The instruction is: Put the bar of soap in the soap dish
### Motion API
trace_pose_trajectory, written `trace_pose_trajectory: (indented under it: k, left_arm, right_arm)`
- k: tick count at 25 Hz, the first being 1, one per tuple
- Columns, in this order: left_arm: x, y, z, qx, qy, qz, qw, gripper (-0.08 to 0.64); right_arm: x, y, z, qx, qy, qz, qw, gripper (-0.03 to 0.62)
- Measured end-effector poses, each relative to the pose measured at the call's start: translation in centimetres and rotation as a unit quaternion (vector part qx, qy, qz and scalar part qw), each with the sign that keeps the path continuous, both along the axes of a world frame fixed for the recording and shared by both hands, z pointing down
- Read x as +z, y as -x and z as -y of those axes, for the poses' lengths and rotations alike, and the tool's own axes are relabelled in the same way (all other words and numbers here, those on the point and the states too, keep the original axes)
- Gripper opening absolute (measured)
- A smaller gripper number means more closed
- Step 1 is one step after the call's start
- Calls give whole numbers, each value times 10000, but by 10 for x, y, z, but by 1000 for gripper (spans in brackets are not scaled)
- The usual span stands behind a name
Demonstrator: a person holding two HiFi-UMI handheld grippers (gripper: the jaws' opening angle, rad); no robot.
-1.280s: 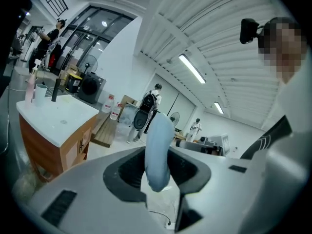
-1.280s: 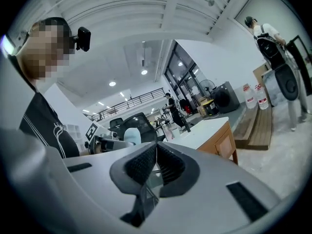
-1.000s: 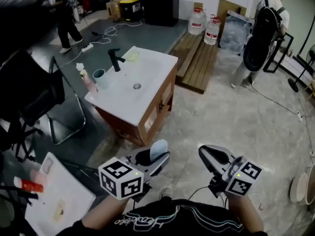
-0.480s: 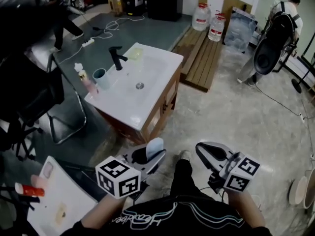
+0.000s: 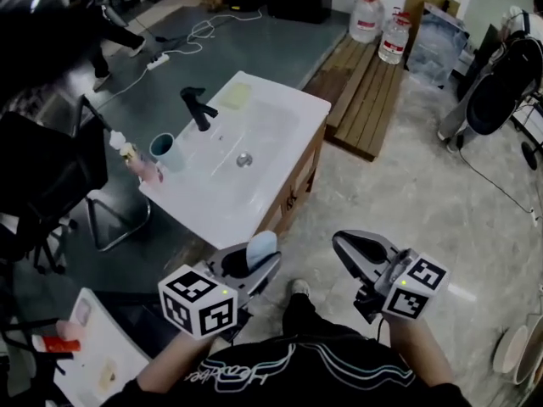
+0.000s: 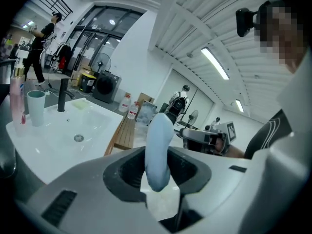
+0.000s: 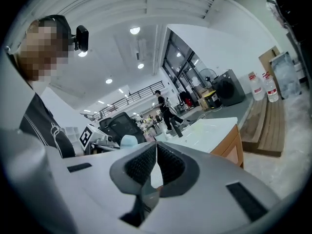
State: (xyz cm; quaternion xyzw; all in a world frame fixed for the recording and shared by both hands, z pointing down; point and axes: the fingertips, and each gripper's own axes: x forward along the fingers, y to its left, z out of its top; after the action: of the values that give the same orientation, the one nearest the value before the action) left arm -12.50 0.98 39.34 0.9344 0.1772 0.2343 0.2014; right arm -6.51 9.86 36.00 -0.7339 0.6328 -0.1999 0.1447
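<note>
We have the pale blue bar of soap [image 5: 262, 247] clamped between the jaws of the left gripper [image 5: 254, 264], out over the floor and well apart from the white vanity tabletop [image 5: 263, 185]. So the pickup looks done, while the carry and the placing are left. What we take for the soap dish [image 5: 237, 97], a pale yellow tray, sits at the tabletop's far corner near the black faucet [image 5: 197, 107] and looks empty. The right gripper [image 5: 346, 246] carries nothing. The head view lays out the gap to cross. The left gripper view shows the bar standing on edge and poking up past the pads. Only the right gripper view shows those jaws pressed together.
</note>
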Motion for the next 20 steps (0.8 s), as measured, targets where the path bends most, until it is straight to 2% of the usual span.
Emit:
trace_pose_trajectory:
  k: [5,9,14,20]
  left_arm:
    - [3,-86,27,-68,67,69,9999,141]
    - [12,-143,55,-83,-7,88,9999,141]
    - [8,-187,74,-121,-158,-146,9997,140]
    - [-1,-215,67,54,-53,-360,9993,140]
  right_arm:
    - [-1,-86,40,-235,-281,299,9989,29]
    - [14,-135,70,-381,-35,111,9992,29]
    - [19,-172,87,-503,131,16,9986,29]
    - [6,-199,86,-416,107,-94,9990,29]
